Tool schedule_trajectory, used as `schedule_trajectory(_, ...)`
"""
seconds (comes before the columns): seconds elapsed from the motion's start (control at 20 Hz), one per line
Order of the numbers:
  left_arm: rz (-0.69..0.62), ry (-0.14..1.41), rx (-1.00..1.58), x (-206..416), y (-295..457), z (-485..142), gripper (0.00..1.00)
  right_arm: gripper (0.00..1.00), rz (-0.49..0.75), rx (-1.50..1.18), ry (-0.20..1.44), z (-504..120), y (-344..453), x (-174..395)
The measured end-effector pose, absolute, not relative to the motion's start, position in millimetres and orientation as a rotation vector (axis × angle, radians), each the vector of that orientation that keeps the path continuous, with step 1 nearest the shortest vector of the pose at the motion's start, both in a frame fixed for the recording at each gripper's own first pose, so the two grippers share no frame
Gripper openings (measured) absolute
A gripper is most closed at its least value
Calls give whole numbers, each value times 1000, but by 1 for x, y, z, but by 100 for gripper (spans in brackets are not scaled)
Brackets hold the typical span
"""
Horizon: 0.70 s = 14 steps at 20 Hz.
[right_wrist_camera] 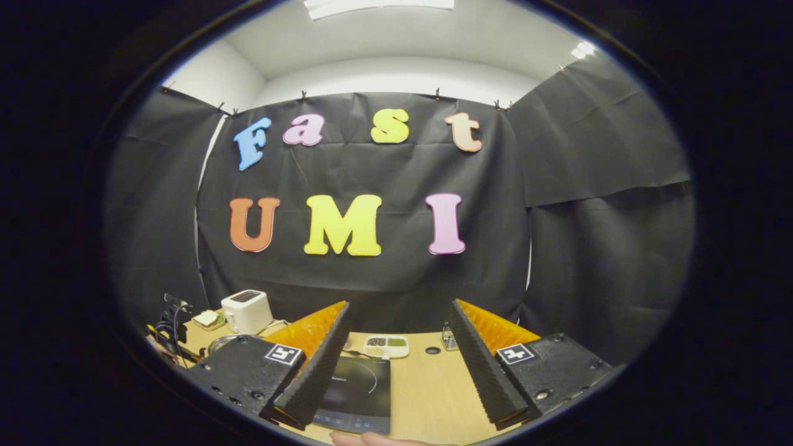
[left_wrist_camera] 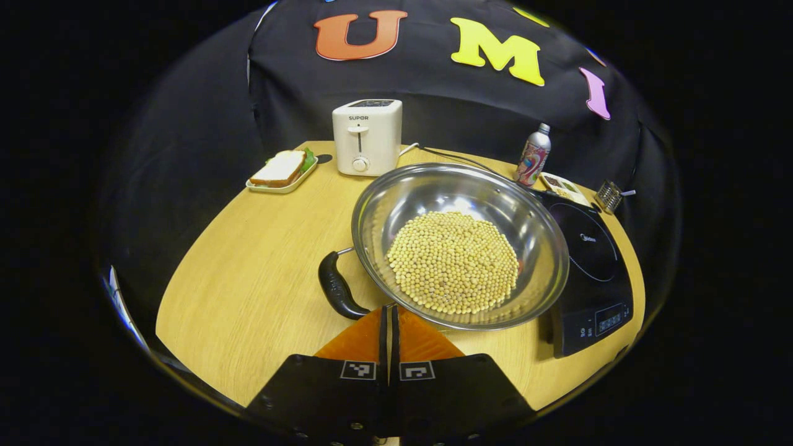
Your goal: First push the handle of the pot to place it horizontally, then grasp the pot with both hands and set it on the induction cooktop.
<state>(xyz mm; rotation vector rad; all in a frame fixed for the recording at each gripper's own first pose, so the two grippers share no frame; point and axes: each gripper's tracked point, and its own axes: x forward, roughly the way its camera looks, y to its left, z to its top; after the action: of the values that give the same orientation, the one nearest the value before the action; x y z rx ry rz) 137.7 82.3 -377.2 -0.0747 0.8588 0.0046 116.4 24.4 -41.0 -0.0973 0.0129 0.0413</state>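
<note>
Left gripper [left_wrist_camera: 389,316]: orange fingers pressed together, nothing between them, tips just short of the near rim of the pot and beside the free end of its handle.

Shiny steel round pot [left_wrist_camera: 384,204], holding a heap of pale yellow beans [left_wrist_camera: 454,261], sits on the light wooden round table [left_wrist_camera: 248,291]. Its right edge overlaps the flat black induction cooktop [left_wrist_camera: 588,272]. Curved black handle [left_wrist_camera: 336,286] hangs off the pot's left side, swung toward the near edge.

Farther back: white toaster [left_wrist_camera: 367,136], a sandwich on a small pale tray [left_wrist_camera: 282,170], a patterned metal bottle [left_wrist_camera: 533,155].

Right gripper [right_wrist_camera: 396,359]: fingers spread wide apart, empty, held above the table with the cooktop [right_wrist_camera: 359,384] showing between them. A small white divided dish [right_wrist_camera: 386,345] lies beyond it.
</note>
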Motion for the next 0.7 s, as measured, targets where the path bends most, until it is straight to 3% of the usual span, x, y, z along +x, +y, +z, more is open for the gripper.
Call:
schedule_trajectory(0.05, 5, 868, -77, 141, 85, -378, 0, 96, 53, -94, 13, -41, 28, 117)
schedule_trajectory(0.35, 33, 877, -68, 169, 107, -381, 0, 96, 42, -99, 5, -40, 19, 127)
schedule_trajectory(0.4, 37, 881, -61, 174, 109, -382, 10, 96, 30, -93, -3, -39, 16, 128)
schedule_trajectory(0.5, 40, 886, -64, 183, 113, -382, 11, 96, 9, -78, -5, -43, 9, 131)
schedule_trajectory(0.55, 41, 892, -74, 187, 114, -381, 0, 96, 5, -69, -4, -45, 8, 132)
schedule_trajectory(0.6, 44, 892, -85, 192, 115, -380, 10, 96, 2, -62, -1, -48, 8, 132)
schedule_trajectory(0.65, 46, 895, -85, 197, 116, -381, 0, 96, -4, -65, 7, -52, 7, 134)
schedule_trajectory(0.7, 53, 897, -81, 201, 117, -381, 0, 96, -19, -74, 12, -56, 4, 136)
